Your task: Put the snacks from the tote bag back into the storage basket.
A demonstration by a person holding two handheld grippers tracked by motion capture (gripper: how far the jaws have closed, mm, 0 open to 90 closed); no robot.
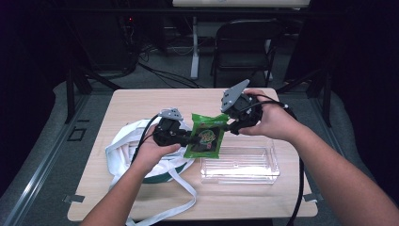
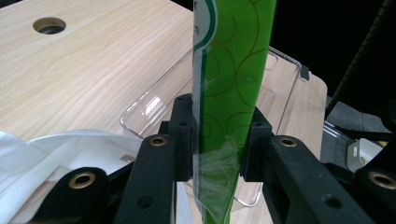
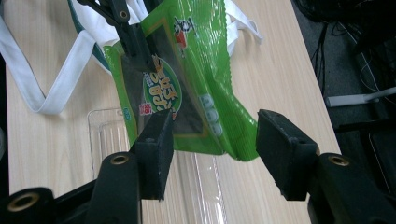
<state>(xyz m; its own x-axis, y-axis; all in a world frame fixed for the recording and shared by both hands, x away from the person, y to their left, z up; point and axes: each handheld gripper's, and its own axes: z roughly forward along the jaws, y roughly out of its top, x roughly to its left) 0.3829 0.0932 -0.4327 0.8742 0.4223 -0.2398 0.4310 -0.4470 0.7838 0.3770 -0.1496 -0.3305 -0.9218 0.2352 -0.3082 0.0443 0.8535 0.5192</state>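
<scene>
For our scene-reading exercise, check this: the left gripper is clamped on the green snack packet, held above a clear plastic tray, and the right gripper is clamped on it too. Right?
Not quite. The right gripper is open, its jaws apart around the green snack packet, as the right gripper view shows. The rest holds.

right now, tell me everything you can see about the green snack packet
The green snack packet is a glossy plastic pouch with a crimped seal edge, swirl patterns, a round printed logo and a dark window panel. It hangs in the air above the clear plastic tray. The left gripper has its jaws clamped on it; the right gripper stands open around one corner.
</scene>
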